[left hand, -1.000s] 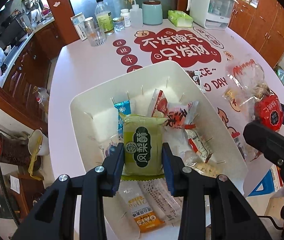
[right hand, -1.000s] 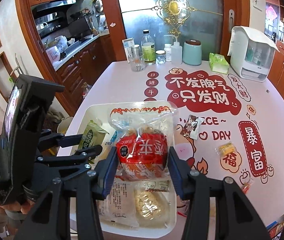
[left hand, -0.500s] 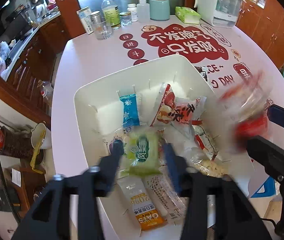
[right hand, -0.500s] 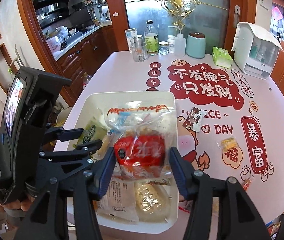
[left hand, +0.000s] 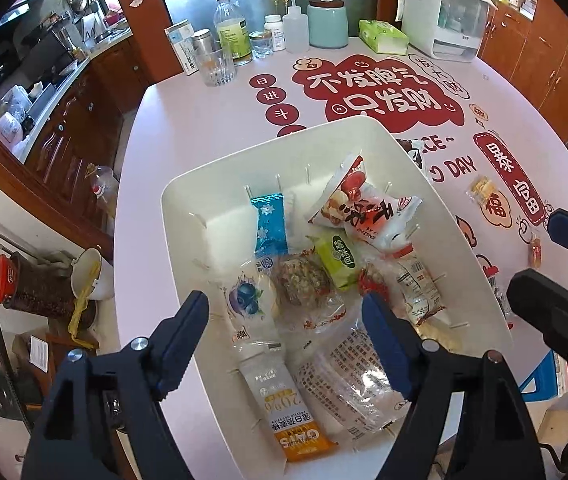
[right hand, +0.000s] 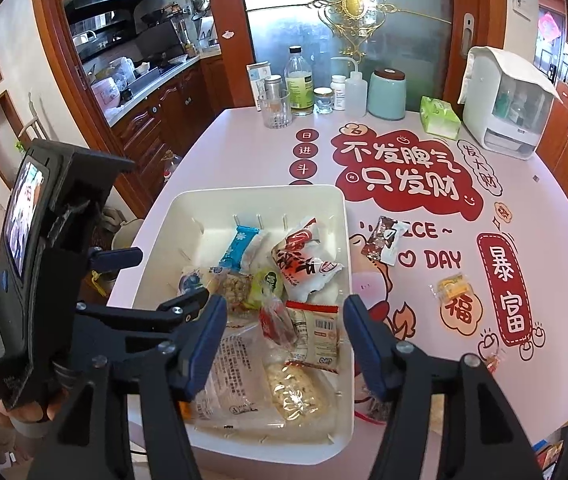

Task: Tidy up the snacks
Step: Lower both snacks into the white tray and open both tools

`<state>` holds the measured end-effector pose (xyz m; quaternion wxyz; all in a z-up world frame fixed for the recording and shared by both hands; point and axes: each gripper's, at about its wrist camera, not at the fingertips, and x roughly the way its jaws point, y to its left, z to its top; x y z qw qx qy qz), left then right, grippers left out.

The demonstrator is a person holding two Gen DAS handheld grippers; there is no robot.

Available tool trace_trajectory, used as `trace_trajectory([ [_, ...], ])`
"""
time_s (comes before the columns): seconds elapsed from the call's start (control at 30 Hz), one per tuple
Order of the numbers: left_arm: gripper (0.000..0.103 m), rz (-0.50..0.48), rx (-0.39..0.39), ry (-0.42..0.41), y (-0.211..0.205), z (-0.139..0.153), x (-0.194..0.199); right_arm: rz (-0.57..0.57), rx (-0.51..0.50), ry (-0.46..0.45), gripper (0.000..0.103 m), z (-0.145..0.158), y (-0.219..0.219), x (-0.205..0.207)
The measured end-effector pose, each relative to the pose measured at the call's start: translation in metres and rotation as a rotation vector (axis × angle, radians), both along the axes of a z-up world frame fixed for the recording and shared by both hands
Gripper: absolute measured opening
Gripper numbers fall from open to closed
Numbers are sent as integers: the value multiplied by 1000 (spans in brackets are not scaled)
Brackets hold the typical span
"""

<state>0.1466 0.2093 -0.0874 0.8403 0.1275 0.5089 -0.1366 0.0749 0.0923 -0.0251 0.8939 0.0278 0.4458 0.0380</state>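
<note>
At the far edge of the pink table stand a drinking glass, a clear bottle with green label, a mint-green canister and a green tissue pack. A white appliance is at the upper right of the frame. Wooden kitchen cabinets fill the upper left.

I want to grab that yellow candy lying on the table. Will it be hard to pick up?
Probably a little. The yellow candy looks small and light, so it may slide on the smooth table when nudged. Its clear wrapper looks crinkly and thin, so it could slip out of a pinch. It lies flat, so rolling seems unlikely.
</note>
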Motion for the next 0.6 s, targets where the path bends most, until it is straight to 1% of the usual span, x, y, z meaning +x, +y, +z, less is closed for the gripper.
trace_trajectory([
  [0.6, 78, -2, -4, 10, -5, 1, -6, -23, 19, -1, 61, 1, -9, -6],
])
